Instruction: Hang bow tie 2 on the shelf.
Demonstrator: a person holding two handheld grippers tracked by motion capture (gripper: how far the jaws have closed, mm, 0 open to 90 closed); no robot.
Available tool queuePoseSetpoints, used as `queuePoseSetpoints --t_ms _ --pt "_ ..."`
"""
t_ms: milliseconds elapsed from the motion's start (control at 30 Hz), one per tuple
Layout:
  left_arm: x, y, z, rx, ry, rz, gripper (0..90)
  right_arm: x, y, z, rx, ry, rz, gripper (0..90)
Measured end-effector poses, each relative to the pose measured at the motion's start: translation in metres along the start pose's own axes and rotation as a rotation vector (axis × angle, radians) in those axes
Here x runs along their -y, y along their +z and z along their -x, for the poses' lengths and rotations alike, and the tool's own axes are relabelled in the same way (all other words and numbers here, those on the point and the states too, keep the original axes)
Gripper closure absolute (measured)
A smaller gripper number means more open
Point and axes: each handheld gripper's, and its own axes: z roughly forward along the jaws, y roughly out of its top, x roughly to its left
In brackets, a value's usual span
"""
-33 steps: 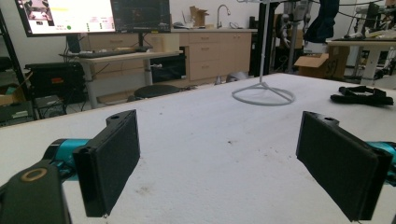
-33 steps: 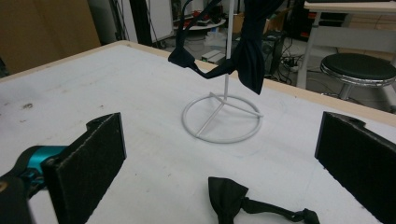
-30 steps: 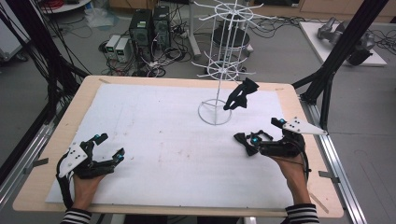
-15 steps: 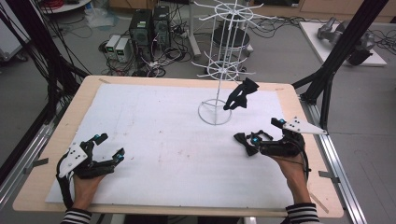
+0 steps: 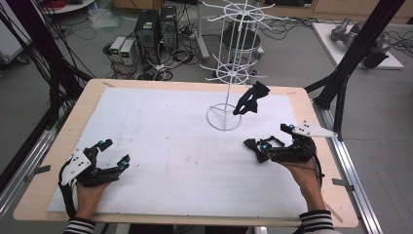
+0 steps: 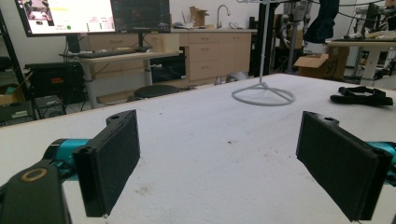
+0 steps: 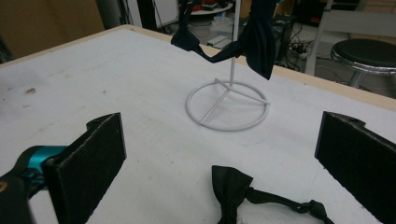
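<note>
White sheeting covered the wooden counter (image 5: pixel 53 161), and behind it the floor held computer towers (image 5: pixel 156 29), small grey boxes and a tangle of cables. Compared with the frames a second and half a second before, nothing on the counter had visibly moved: both grippers, the stand and the two bow ties sat in the same places. The left gripper (image 5: pixel 111 153) rested near the front left corner of the counter, its jaws wide apart with nothing between them, which the left gripper view (image 6: pixel 217 158) confirmed. The right gripper (image 5: pixel 270 139) lay at the right side, jaws likewise spread wide and empty. A black bow tie (image 5: pixel 254 147) lay flat on the sheeting between those jaws without touching either of them; in the right gripper view it (image 7: pixel 233 186) sat low in the gap, its strap trailing off toward the right jaw. A white wire display stand (image 5: pixel 224 117) stood behind the middle of the counter on a ring base, and a second black bow tie (image 5: pixel 249 99) hung from one of its arms, just to the right of the pole and above the sheeting. In the left gripper view a monitor (image 6: pixel 93 14) glowed on a desk in the background, but its text was too small to read, and no brand or label could be made out anywhere.
</note>
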Motion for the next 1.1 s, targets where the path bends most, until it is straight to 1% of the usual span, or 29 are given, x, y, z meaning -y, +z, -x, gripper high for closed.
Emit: queuePoseSetpoints --t_ms 133,300,400,567,633,700,733,800,833,1100 --pt "0.000 0.000 0.000 0.001 -0.002 0.002 13.9 -0.002 0.003 0.000 -0.009 0.000 -0.016 1.1" --pt "0.000 0.000 -0.001 0.002 -0.003 0.000 13.9 -0.002 0.008 0.001 -0.019 0.002 -0.057 1.6" --pt "0.000 0.000 0.000 0.000 -0.003 0.001 13.9 -0.003 0.011 0.003 -0.019 -0.016 -0.089 1.6" --pt "0.000 0.000 0.000 0.000 -0.002 0.000 13.9 -0.007 0.018 0.007 -0.017 -0.023 -0.140 1.6" --pt "0.000 0.000 0.000 -0.001 -0.003 0.000 13.9 -0.008 0.021 0.008 -0.013 -0.049 -0.163 1.6" --pt "0.000 0.000 0.000 -0.002 -0.002 -0.001 13.9 -0.010 0.024 0.008 -0.013 -0.058 -0.186 2.2" --pt "0.000 0.000 0.000 -0.001 -0.002 -0.003 13.9 -0.011 0.025 0.008 -0.013 -0.064 -0.190 3.4" --pt "0.000 0.000 0.000 -0.002 -0.002 -0.002 13.9 -0.011 0.027 0.008 -0.020 -0.064 -0.199 3.5" --pt "0.000 0.000 0.000 -0.002 -0.002 -0.002 13.9 -0.011 0.028 0.009 -0.016 -0.070 -0.206 3.6" --pt "0.000 0.000 0.000 -0.003 0.000 -0.002 13.9 -0.009 0.035 0.011 -0.018 -0.092 -0.286 4.0"
